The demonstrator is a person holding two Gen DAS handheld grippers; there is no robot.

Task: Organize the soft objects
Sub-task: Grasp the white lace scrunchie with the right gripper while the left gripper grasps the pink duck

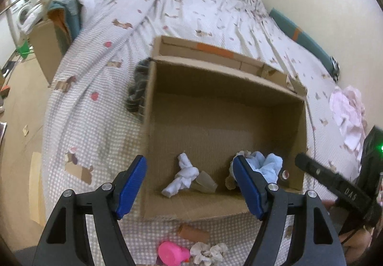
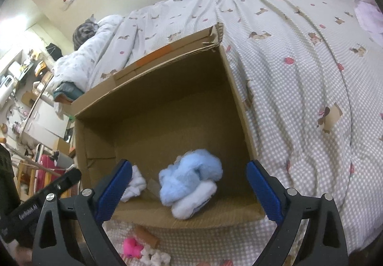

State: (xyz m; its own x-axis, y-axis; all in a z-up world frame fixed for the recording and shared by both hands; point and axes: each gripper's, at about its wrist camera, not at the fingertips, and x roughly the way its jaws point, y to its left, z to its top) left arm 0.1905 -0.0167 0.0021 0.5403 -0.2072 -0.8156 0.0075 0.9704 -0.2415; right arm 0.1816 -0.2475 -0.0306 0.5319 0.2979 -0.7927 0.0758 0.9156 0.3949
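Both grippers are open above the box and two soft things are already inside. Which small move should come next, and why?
Probably bring the left gripper back and down toward the white cloth beside the pink toy on the bed, in front of the box. Both grippers are open and hold nothing, the blue towel and white sock already lie inside, and these items remain outside.

pink toy [image 1: 172,254] cut off, dark cloth [image 1: 137,88] half-hidden behind box [image 1: 153,136]
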